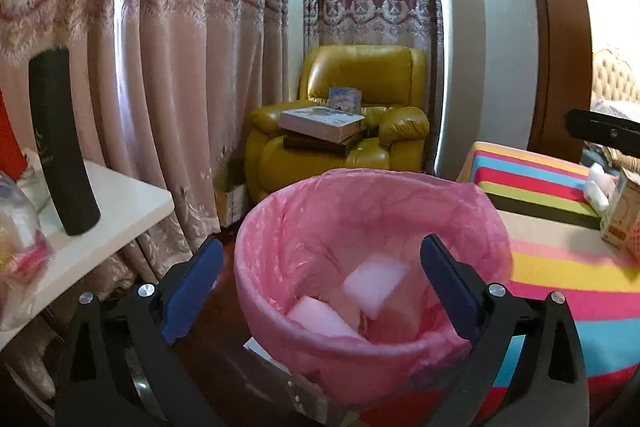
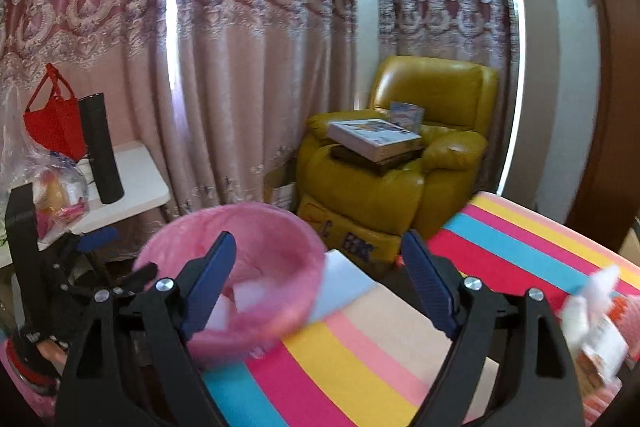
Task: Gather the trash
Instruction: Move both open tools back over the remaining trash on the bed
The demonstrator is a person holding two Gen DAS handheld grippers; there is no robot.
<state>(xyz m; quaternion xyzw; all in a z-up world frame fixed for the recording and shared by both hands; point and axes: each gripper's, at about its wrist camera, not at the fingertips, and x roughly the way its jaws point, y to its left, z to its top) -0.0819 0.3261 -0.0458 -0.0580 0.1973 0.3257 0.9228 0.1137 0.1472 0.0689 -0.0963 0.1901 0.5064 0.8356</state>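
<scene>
A bin lined with a pink bag (image 1: 360, 183) stands right in front of my left gripper (image 1: 320, 243). The left gripper is open, its blue pads spread on either side of the bin's mouth and holding nothing. Two pale foam-like pieces (image 1: 376, 281) lie inside the bin. In the right wrist view the same bin (image 2: 188, 227) is at lower left, blurred. My right gripper (image 2: 320, 237) hangs open and empty over the edge of a striped cloth (image 2: 360, 367). One blue finger (image 2: 98, 238) of the left gripper shows at the left of that view.
A white side table (image 1: 120, 207) on the left carries a black cylinder (image 1: 60, 147) and a plastic bag (image 1: 16, 247). Behind stands a yellow armchair (image 1: 340, 115) with books. A small carton and white wrappers (image 2: 596, 327) lie on the striped cloth at right. Curtains fill the back.
</scene>
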